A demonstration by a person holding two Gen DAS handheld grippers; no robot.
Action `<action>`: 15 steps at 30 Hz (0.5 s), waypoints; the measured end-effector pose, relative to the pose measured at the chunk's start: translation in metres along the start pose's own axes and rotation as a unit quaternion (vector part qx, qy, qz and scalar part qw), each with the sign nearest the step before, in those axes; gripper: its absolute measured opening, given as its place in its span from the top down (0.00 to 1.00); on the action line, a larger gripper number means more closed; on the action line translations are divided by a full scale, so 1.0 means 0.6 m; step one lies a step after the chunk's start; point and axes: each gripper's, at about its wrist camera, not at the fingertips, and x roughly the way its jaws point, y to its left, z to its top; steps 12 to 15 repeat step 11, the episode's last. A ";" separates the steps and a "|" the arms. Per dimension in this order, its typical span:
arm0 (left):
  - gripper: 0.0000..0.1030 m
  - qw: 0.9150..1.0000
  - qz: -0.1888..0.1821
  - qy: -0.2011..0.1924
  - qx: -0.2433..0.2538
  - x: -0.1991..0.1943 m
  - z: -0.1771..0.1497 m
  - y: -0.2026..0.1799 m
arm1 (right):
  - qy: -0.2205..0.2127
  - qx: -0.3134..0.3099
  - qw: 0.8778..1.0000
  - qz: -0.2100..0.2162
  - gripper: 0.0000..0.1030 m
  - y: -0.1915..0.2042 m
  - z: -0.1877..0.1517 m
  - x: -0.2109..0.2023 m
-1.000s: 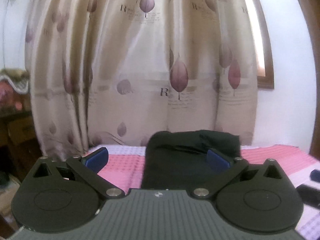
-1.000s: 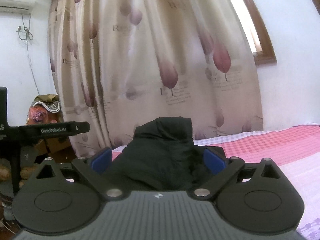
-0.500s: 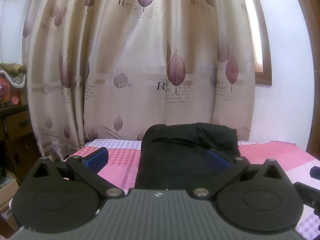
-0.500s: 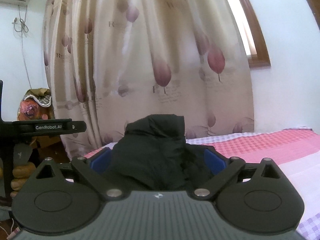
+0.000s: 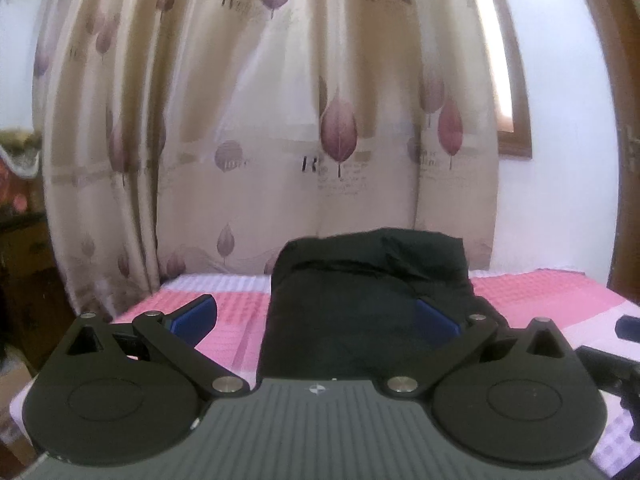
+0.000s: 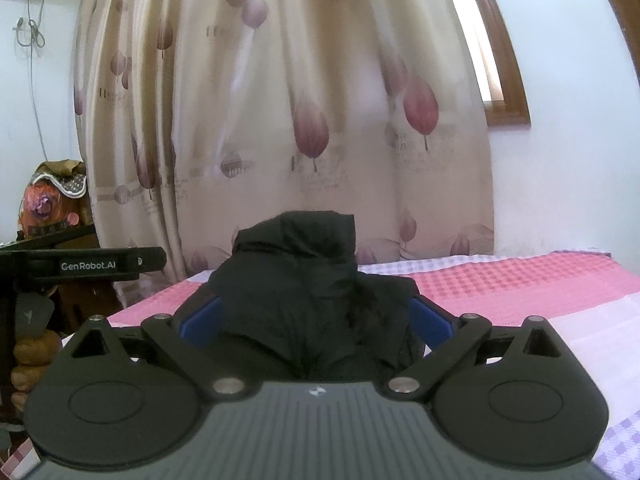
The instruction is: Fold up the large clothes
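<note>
A dark, folded garment [image 5: 360, 292] lies on the pink checked bed [image 5: 540, 292], rising in a heap toward the curtain. My left gripper [image 5: 316, 318] is open, its blue pads wide apart, with the garment's left part between them and nothing gripped. In the right wrist view the same garment [image 6: 304, 280] bulges up between the fingers of my right gripper [image 6: 316, 320], which is open and wide, pads beside the cloth. The left gripper's body [image 6: 80, 266] shows at the left of the right wrist view.
A beige curtain [image 5: 280, 120] with leaf prints hangs just behind the bed. A window frame [image 6: 504, 80] sits at the right. Boxes and clutter [image 6: 48, 208] stand left of the bed. The right gripper [image 5: 616, 360] shows at the right edge.
Both views shifted slightly; the cameras dipped and rose a little. The garment stays on the bed and both grippers stay open.
</note>
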 end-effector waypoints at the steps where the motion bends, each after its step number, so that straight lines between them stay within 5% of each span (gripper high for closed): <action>1: 0.00 1.000 0.002 -0.005 0.003 -0.002 -0.002 -0.002 | 0.001 0.000 1.000 0.000 0.03 -0.001 0.000 0.001; 15: 0.00 1.000 -0.010 0.013 -0.009 0.005 -0.008 0.000 | 0.007 -0.009 1.000 -0.008 0.02 0.008 -0.002 0.005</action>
